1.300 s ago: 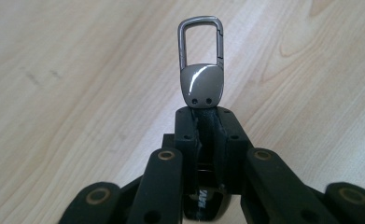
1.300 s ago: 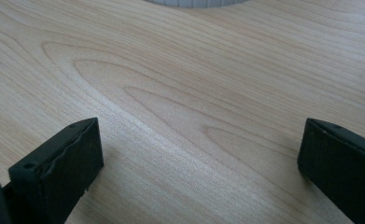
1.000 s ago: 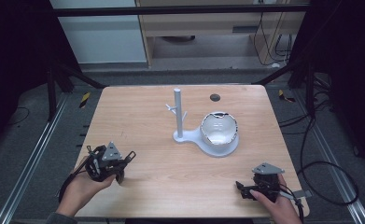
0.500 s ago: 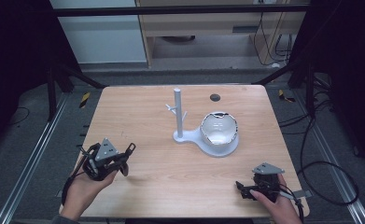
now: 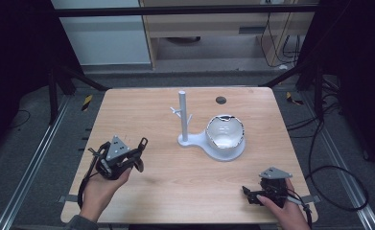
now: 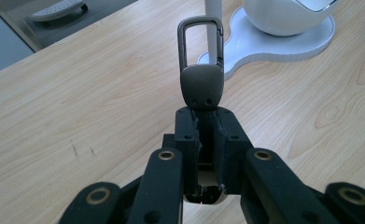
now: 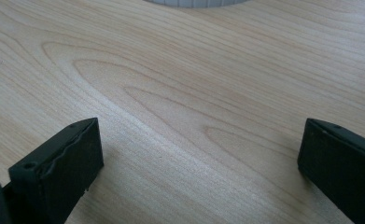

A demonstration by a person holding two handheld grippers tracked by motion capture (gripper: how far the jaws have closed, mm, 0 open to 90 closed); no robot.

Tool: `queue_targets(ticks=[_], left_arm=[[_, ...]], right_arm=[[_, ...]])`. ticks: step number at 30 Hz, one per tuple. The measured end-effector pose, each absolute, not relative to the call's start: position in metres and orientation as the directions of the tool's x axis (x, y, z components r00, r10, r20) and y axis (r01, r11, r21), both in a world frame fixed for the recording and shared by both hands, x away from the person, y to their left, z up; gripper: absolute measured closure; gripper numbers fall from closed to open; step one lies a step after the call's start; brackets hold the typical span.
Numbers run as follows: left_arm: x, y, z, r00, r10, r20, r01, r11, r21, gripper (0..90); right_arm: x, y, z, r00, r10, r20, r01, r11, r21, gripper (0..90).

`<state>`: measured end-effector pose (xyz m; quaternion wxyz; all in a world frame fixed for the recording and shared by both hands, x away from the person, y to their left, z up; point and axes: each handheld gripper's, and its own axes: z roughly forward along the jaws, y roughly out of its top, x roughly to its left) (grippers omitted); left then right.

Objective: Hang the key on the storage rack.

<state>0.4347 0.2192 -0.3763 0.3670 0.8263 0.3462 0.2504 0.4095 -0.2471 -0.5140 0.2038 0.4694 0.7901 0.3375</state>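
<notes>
A dark metal carabiner clip (image 6: 201,70) with a rounded tab stands out from my left gripper (image 6: 203,116), whose jaws are shut on the tab's lower end. From the high view, the left gripper (image 5: 136,158) hovers over the table's front left with the clip (image 5: 142,142) pointing toward the white stand. That stand has an upright post (image 5: 182,117) with small pegs, and a white bowl-like cup (image 5: 225,134) rests on its base (image 5: 194,142). At the front right, my right gripper (image 5: 248,194) lies low on the wood, its jaws (image 7: 199,154) wide apart with nothing between them.
The wooden table (image 5: 175,182) has a small dark round hole (image 5: 220,100) near its far edge. Dark floor, metal rails and cables surround the table. A cable trails from each gripper toward the person.
My left gripper has risen a little and shifted toward the stand, still holding the clip. The right gripper has stayed put.
</notes>
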Motion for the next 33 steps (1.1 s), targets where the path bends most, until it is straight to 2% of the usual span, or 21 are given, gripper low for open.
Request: queue_targets(ticks=[16,33], left_arm=[[0.454,0.175,-0.352,0.652,0.726,0.219,0.320,-0.525,0.789,80.8],[0.464,0.147,-0.346,0.651,0.726,0.222,0.293,-0.510,0.809,80.8]], right_arm=[[0.410,-0.247,-0.514,-0.476,0.879,-0.005,0.604,0.331,0.725,0.4],[0.410,-0.247,-0.514,-0.478,0.879,-0.005,0.604,0.333,0.724,0.4]])
